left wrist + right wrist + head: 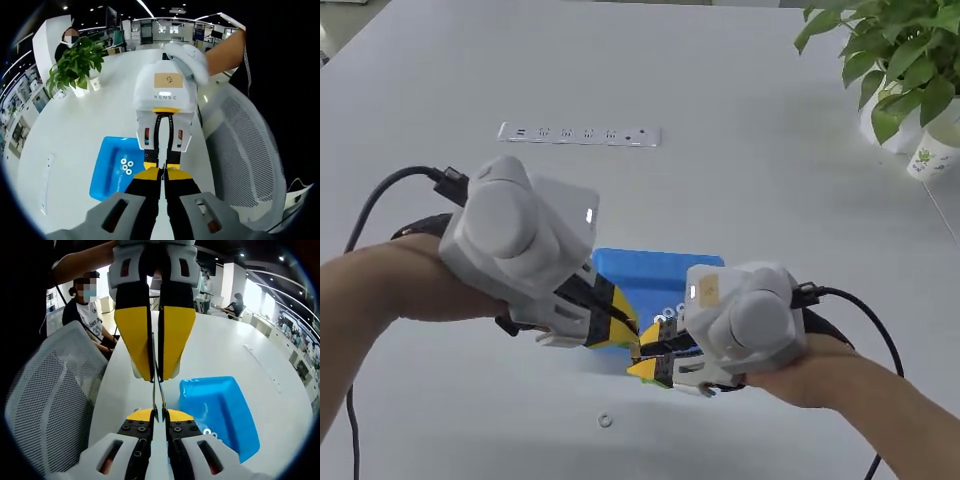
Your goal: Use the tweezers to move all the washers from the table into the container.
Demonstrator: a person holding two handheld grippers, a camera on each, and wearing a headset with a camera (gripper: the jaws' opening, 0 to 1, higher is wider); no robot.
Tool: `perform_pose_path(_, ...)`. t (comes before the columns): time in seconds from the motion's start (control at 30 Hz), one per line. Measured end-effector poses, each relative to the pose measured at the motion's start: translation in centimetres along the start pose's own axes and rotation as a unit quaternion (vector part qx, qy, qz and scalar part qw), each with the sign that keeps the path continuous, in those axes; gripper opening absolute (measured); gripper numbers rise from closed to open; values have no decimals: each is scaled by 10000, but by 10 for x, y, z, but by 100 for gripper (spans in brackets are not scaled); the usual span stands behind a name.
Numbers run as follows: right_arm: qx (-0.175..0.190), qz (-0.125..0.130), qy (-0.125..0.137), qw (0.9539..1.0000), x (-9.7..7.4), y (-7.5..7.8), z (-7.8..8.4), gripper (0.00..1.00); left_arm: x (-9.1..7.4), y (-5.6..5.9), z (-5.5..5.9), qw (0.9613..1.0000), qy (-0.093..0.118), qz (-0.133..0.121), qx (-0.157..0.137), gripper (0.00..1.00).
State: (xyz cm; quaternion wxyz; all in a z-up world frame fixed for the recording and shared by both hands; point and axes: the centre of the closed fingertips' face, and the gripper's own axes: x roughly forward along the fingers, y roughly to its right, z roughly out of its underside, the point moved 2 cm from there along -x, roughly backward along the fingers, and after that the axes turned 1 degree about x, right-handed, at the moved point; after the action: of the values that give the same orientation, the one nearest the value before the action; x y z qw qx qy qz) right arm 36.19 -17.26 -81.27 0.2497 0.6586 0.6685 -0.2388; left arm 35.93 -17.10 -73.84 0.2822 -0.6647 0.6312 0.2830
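- Holds two handheld grippers nose to nose low over a white table (pixel 750 190), with the left gripper (pixel 632 328) on the left and the right gripper (pixel 645 352) on the right.
- Clamps slim metal tweezers (pixel 156 397) between the closed, yellow-tipped jaws of the left gripper, with the thin blades aimed straight across at the right gripper.
- Pinches the other end of the same tweezers in the right gripper's own jaws, also closed tight on the metal.
- Poises that meeting point just above the near edge of a blue container (pixel 650 268) set near the middle of the table.
- Gathers a small cluster of washers (pixel 126 166) on the container's floor, close to its near side and just beside the gripper tips.
- Finds a lone washer (pixel 605 420) flat on the bare table, nearer than the container and apart from it, just in front of the two grippers.
- Lays a white power strip (pixel 580 134) flat on the far side of the table, well beyond the container.
- Stands a leafy green potted plant (pixel 895 70) at the far right of the table.
- Tucks a white mesh chair (pixel 50 395) in beside the table's near side.
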Motion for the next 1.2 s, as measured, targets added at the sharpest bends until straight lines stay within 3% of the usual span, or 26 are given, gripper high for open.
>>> perform_pose_path(0.7,1,-137,72,9999,22,-27,9,11,9,25,23,9997,-164,161,-69,6)
perform_pose_path(1.2,-80,-280,101,9995,39,-41,9,11,8,37,40,9995,-236,67,-213,6)
